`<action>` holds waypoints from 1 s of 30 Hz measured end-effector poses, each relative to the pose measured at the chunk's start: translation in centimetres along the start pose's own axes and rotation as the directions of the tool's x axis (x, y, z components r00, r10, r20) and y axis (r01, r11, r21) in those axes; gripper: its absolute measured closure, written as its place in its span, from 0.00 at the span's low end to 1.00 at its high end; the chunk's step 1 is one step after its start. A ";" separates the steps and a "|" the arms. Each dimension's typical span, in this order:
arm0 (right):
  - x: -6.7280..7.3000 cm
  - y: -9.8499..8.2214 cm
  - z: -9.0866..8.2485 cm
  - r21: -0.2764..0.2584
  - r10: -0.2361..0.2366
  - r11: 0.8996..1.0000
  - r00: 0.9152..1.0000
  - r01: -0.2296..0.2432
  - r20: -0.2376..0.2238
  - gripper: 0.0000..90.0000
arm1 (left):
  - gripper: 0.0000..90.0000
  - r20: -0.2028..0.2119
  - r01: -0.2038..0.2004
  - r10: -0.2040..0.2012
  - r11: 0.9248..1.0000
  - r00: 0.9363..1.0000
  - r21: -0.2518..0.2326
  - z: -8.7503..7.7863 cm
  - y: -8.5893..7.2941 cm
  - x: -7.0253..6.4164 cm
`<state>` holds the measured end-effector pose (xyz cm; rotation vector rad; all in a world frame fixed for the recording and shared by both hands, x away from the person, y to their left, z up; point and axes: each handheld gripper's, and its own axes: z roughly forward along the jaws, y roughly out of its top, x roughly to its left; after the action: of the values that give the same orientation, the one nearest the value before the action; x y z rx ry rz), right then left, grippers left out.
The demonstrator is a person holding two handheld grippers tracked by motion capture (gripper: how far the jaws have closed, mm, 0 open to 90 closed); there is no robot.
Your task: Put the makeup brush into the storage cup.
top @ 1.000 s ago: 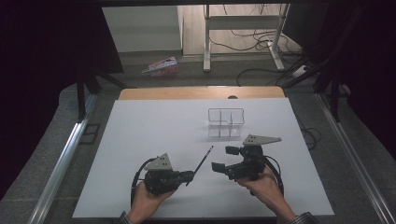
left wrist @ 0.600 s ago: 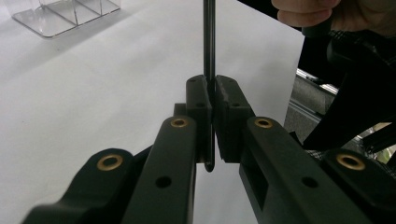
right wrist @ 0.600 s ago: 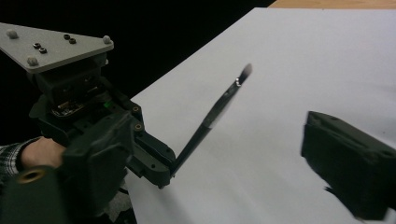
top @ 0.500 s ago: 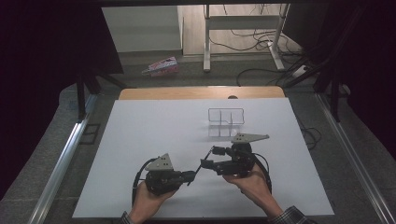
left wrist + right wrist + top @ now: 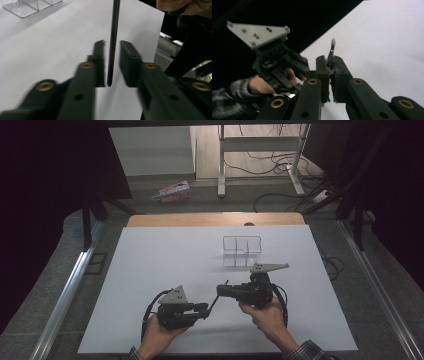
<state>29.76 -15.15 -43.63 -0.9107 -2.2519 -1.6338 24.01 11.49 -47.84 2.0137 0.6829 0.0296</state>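
Left gripper view has the thin black rod (image 5: 113, 37), near the clear divided tray (image 5: 242, 251), between spread left gripper (image 5: 111, 53) jaws while the right gripper (image 5: 331, 62) pinches it; a loose pinch could drop it.

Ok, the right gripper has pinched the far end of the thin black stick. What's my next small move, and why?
Probably draw the right gripper away with the black stick, towards the clear divided holder. The left gripper's fingers stand apart with gaps on both sides of the stick, so it has let go, while the right's fingers are clamped on the other end, so the handover looks done.
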 end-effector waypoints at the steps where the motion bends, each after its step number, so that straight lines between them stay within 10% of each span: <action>1: 0.1 0.0 0.0 0.004 -0.012 1.000 1.000 0.012 0.009 0.94 | 0.70 -0.007 0.002 -0.002 1.000 1.000 0.000 0.0 0.0 0.0; 17: 0.4 -0.2 -0.4 0.041 -0.118 0.993 0.988 0.114 0.103 0.94 | 0.10 -0.159 0.028 -0.013 0.996 0.987 0.088 -0.7 -0.5 0.2; 30: 0.6 -0.3 -1.2 0.040 -0.180 0.984 0.967 0.176 0.179 0.94 | 0.02 -0.222 0.065 -0.040 0.992 0.974 0.107 -2.7 -1.6 0.4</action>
<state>28.85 -16.10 -43.10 -0.9091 -2.5378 -1.6515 22.87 14.44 -47.81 2.1201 0.8953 0.1875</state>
